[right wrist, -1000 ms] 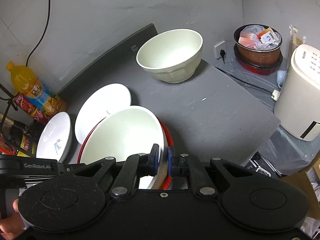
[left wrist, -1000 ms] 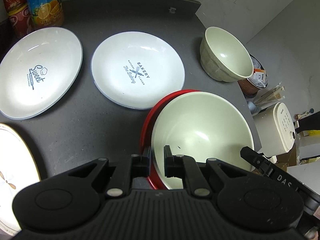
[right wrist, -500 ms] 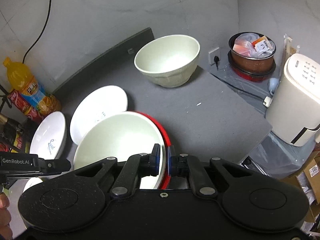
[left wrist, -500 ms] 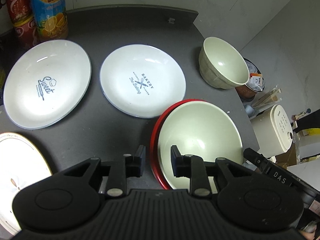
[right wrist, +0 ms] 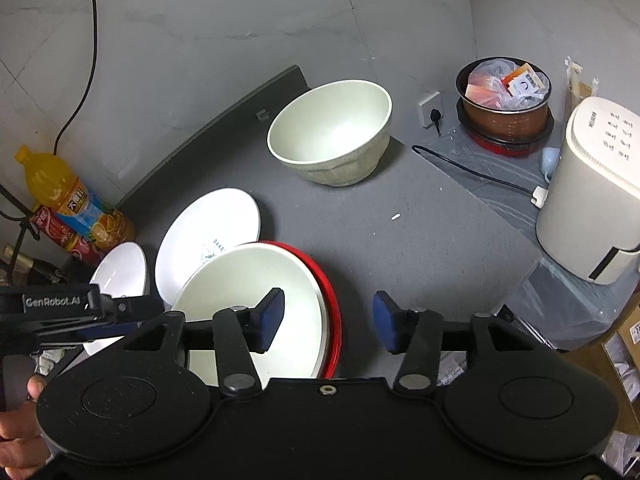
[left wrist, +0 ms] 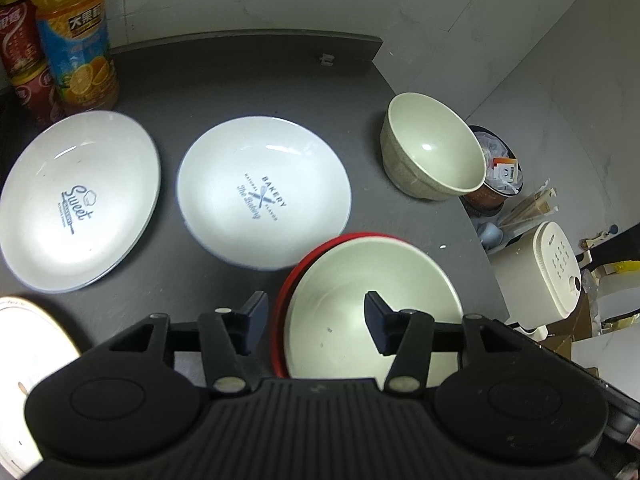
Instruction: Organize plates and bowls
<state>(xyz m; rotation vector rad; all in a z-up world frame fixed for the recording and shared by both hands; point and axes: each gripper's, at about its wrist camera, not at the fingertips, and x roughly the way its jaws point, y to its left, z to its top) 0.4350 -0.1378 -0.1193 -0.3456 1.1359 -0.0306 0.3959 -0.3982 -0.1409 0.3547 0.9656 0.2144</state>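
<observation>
A cream bowl sits nested in a red bowl on the dark table, near its front edge; both show in the right wrist view, cream in red. My left gripper is open, straddling their left rim without touching. My right gripper is open, straddling their right rim. A second cream bowl stands at the back right. Two white plates lie flat: "Bakery" and "Sweet". Part of a patterned plate shows at the left.
A juice bottle and red cans stand at the back left of the table. Off the right edge are a white appliance, a brown pot of packets and a cable.
Both grippers have opened and let go of the nested bowls' rims. The bowls now rest on the table. Both grippers have drawn back a little.
</observation>
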